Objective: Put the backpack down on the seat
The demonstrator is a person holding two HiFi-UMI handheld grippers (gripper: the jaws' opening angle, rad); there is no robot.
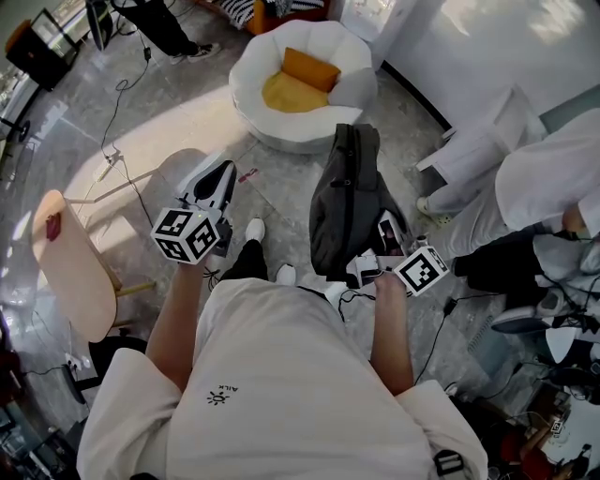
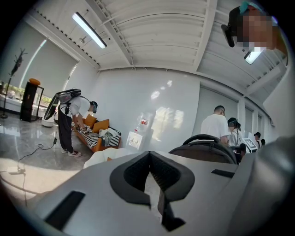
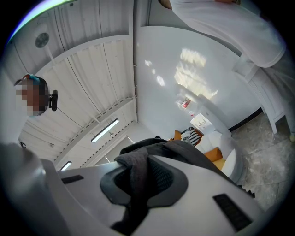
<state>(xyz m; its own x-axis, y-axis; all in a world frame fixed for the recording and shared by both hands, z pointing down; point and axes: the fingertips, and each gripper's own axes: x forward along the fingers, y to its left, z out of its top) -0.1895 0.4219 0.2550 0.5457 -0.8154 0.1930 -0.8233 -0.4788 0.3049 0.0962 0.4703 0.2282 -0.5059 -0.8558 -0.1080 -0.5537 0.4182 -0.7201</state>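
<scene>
A grey backpack (image 1: 345, 202) hangs upright just above the floor, in front of the person's feet. My right gripper (image 1: 386, 227) holds it from the right, shut on a grey strap (image 3: 137, 182) that runs between its jaws. The bag's body (image 3: 184, 150) bulges just beyond them. The seat (image 1: 251, 67) is a round white armchair with orange and yellow cushions; it stands on the floor beyond the bag. My left gripper (image 1: 222, 171) hovers left of the bag, shut with nothing in it (image 2: 149, 159). From there the backpack top (image 2: 205, 148) shows at the right and the seat (image 2: 97, 157) low behind.
A pale wooden stool (image 1: 70, 262) stands at the left. People in white (image 1: 544, 178) sit or crouch at the right beside a white chair (image 1: 478, 141). Cables (image 1: 117, 103) trail across the floor. A black speaker (image 1: 37, 45) and a person's legs (image 1: 164, 28) are at the far end.
</scene>
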